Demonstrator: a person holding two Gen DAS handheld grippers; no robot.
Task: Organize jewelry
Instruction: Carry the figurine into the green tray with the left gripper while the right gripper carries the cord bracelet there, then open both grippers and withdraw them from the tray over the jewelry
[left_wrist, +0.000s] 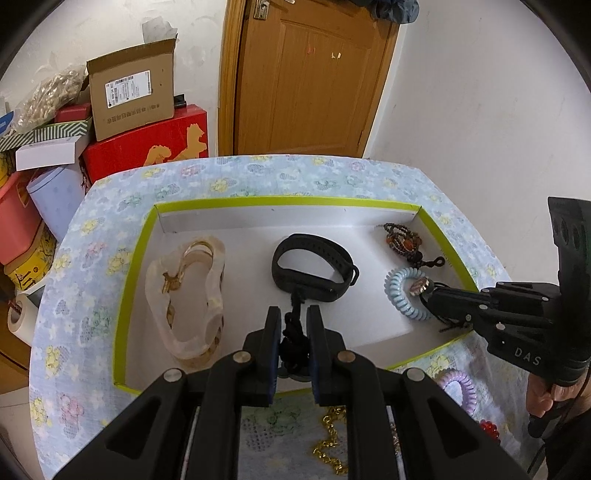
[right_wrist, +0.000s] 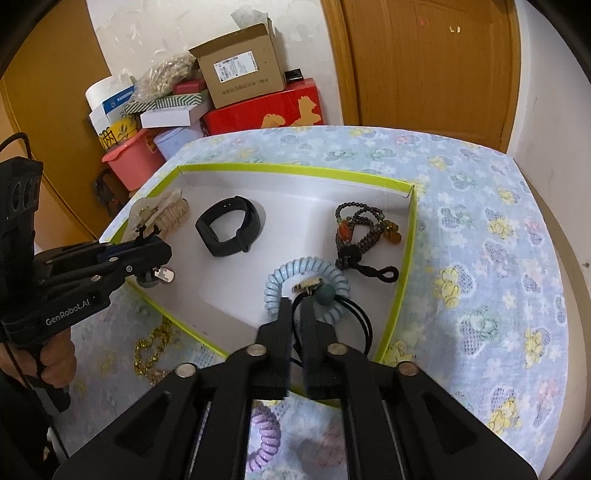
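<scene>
A black knotted cord (left_wrist: 294, 334) with a metal tag (right_wrist: 164, 275) and a grey-green bead hanging beneath is clamped between the fingers of the left gripper (left_wrist: 293, 325), which hangs over the near edge of the shallow white tray (left_wrist: 258, 218) with its lime-green rim. The right gripper (right_wrist: 294, 312) has its fingers closed on thin black cords (right_wrist: 360, 315) that carry a dark green bead (right_wrist: 324, 295) and a small metal charm; these rest on the pale blue spiral hair tie (right_wrist: 280, 280) at the tray's near right.

Inside the tray, a matte black wristband (left_wrist: 312, 267) stands in the middle, just beyond the left fingers. On the left lies a translucent, frosted plastic hair clip (left_wrist: 184, 295) with gold-coloured pieces showing through it. At the far right corner lies a coil of dark brown beads (right_wrist: 360, 227) with amber and reddish stones and a braided black loop, just behind the blue tie.

The tray sits on a worktop covered with a pale blue floral cloth (right_wrist: 480, 221). Outside the tray, on the near cloth, lie a gold chain (left_wrist: 330, 446), a lilac spiral hair tie (right_wrist: 264, 437) and a red faceted piece (left_wrist: 491, 430). Beyond the worktop stand stacked boxes: brown cardboard (left_wrist: 133, 88) on red (left_wrist: 147, 144), beside a pink tub and a wooden door (left_wrist: 306, 77).
</scene>
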